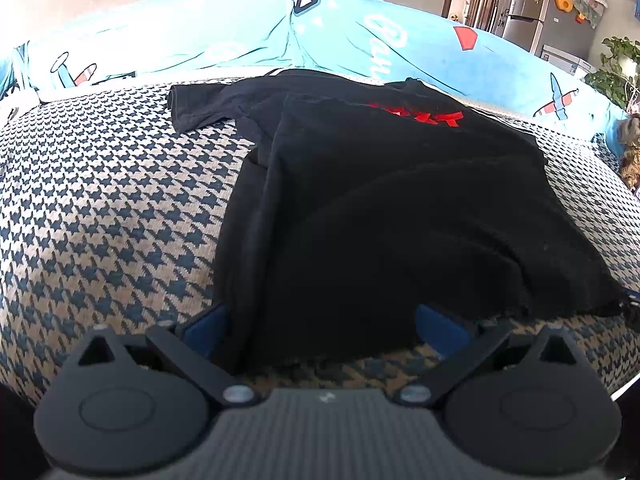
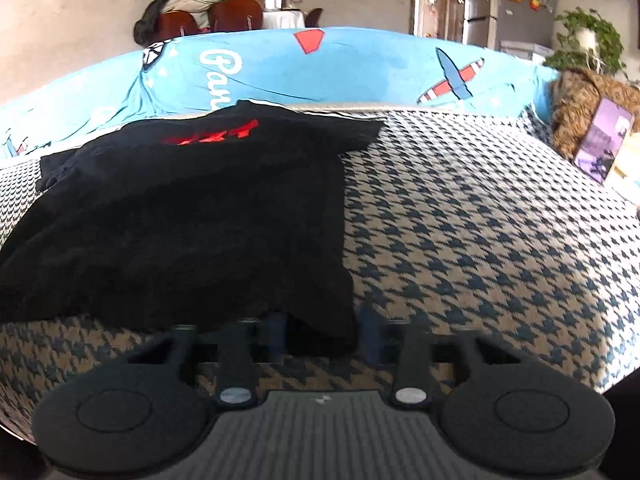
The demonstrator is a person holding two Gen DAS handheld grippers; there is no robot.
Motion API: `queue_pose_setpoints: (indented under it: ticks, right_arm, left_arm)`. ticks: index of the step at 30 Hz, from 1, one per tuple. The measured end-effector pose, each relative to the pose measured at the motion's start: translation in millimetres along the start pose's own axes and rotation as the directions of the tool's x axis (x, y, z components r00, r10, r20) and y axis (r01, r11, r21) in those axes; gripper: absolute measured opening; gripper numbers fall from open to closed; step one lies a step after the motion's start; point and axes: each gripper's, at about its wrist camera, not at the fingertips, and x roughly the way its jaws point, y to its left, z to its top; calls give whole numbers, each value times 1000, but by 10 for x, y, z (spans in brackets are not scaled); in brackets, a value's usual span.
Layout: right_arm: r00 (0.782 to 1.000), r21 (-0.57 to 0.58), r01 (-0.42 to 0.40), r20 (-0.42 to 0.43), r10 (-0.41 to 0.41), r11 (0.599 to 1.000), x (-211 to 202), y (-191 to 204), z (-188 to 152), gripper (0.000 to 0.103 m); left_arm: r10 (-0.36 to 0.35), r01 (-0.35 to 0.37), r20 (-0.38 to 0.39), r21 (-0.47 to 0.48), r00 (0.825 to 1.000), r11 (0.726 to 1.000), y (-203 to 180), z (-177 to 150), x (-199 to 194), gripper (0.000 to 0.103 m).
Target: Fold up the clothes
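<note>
A black T-shirt point(image 1: 380, 208) with red lettering point(image 1: 416, 114) lies spread on a houndstooth cover point(image 1: 112, 208), its collar end toward twelve o'clock and its hem toward six in both wrist views. Beyond it, at twelve, runs a blue cushion point(image 1: 224, 40) printed with aeroplanes and white script. In the left wrist view one sleeve point(image 1: 200, 106) reaches out toward ten o'clock, flat on the cover. The left gripper point(image 1: 320, 328) stands wide, its blue fingers point(image 1: 206, 326) well apart at either side of the near hem; the cloth drapes between them, and neither pad presses on it as far as can be seen. In the right wrist view the shirt fills the space from nine to twelve o'clock, and its lower right corner hangs down at six. The right gripper point(image 2: 322, 334) is drawn in narrow, with that corner of the hem between its fingers point(image 2: 276, 330), which are blurred; the fabric seems pinched there. At two o'clock in the same view a brown patterned pillow point(image 2: 580, 104) rests at the cover's edge, with a purple-faced box point(image 2: 602, 144) leaning just beside it, and a green plant point(image 2: 588, 36) stands behind
</note>
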Motion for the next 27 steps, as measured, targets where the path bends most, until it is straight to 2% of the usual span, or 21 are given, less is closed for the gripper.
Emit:
queue_pose_setpoints:
  ticks: [1, 6, 10, 13, 15, 17, 20, 23, 27]
  right_arm:
    - [999, 9, 30, 19, -30, 1000, -32, -11, 4, 7]
    - [979, 76, 164, 112, -172, 983, -254, -100, 28, 5]
    - [974, 92, 209, 66, -216, 974, -255, -114, -1, 3]
    - [976, 128, 203, 55, -211, 971, -289, -143, -2, 6]
    - [975, 147, 189, 86, -203, 971, -355, -151, 13, 10]
    - [972, 163, 199, 94, -216, 966, -399, -165, 10, 24]
    - [975, 206, 187, 83, -207, 961, -416, -228, 9, 30]
    - [978, 219, 158, 98, -182, 963, -460, -236, 16, 32]
    - [973, 227, 164, 124, -196, 960, -494, -216, 49, 34]
  left_arm:
    - [0, 0, 1, -2, 1000, 1000, 4, 0, -3, 103]
    - [18, -18, 2, -27, 1000, 999, 52, 11, -3, 103]
    - [36, -36, -6, -55, 999, 998, 107, 23, 10, 103]
    - [41, -41, -6, -69, 999, 997, 142, 24, 7, 103]
    - [48, -48, -3, -76, 999, 996, 163, 22, 6, 103]
    - [56, -56, 0, -85, 998, 995, 181, 25, 3, 103]
    - [66, -65, 6, -103, 998, 993, 216, 31, -6, 103]
    - [72, -70, 8, -128, 997, 989, 259, 39, -19, 103]
    - [83, -80, 13, -168, 996, 983, 343, 52, -45, 103]
